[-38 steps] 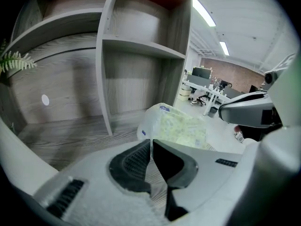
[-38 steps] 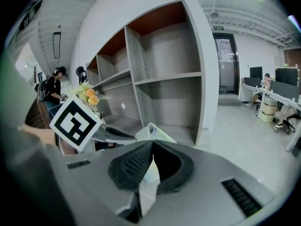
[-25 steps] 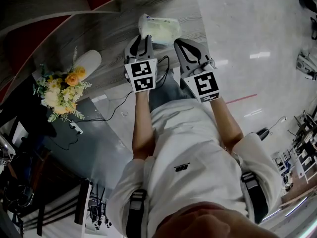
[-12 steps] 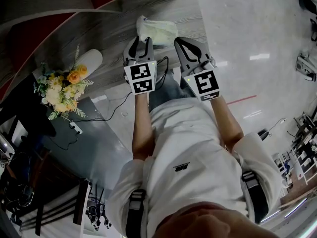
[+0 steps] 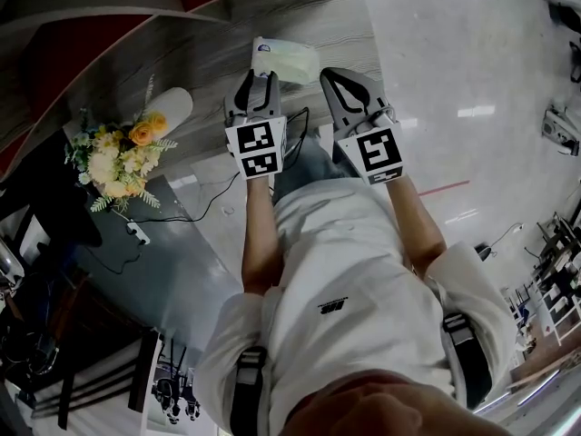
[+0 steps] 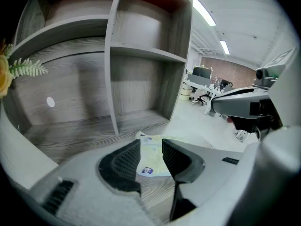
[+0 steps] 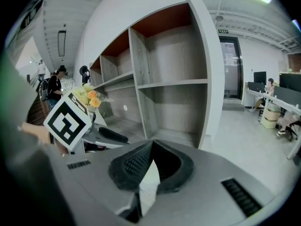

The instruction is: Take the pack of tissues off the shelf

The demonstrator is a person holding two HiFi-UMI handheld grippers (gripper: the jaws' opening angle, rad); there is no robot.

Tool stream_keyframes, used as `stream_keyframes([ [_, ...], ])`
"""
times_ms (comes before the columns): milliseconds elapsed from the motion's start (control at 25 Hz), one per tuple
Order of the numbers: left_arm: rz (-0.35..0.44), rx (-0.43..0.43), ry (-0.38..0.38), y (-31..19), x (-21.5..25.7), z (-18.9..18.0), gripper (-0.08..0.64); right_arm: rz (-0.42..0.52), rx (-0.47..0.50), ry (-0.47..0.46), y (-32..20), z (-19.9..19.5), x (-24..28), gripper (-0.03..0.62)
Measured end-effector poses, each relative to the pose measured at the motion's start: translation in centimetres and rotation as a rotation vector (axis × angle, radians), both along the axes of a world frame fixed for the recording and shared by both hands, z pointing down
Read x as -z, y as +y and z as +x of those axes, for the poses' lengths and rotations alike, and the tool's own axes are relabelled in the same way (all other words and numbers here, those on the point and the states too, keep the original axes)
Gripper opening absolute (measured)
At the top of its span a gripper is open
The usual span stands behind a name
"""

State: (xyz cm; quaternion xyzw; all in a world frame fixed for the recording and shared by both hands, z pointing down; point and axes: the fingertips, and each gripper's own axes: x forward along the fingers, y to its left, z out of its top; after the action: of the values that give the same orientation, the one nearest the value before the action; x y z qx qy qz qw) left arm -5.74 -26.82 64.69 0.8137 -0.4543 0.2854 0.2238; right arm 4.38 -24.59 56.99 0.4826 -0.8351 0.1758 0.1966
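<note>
The pale yellow-green pack of tissues (image 5: 285,62) lies flat on the grey wood shelf board (image 5: 195,57), near its right end. My left gripper (image 5: 258,84) points at the pack's near edge and its jaws are opening. In the left gripper view the pack (image 6: 151,161) shows through the gap of the left gripper (image 6: 151,144), beyond the dark ribbed pads (image 6: 124,161), which stand clear of it. To the right, over the floor, my right gripper (image 5: 344,86) has its jaws together. In its own view the right gripper (image 7: 151,150) holds nothing.
A bouquet in a white vase (image 5: 127,148) stands on the shelf board to the left. An upright divider (image 6: 112,74) and upper shelves rise behind the pack. A black cable and a power strip (image 5: 138,234) lie on the floor. Desks and chairs (image 6: 202,86) stand far off.
The left jaws have spread apart. The pack, pinched and raised at its near end a second ago, now lies flat on the shelf board. The right gripper has stayed put.
</note>
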Motion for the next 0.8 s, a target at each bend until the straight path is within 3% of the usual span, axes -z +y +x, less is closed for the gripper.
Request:
stream_keyframes([
  [800, 0.046, -0.023, 0.028, 0.6, 3.5, 0.7, 0.147, 0.022, 0.03, 0.012, 0.2, -0.4, 1.3, 0.025],
])
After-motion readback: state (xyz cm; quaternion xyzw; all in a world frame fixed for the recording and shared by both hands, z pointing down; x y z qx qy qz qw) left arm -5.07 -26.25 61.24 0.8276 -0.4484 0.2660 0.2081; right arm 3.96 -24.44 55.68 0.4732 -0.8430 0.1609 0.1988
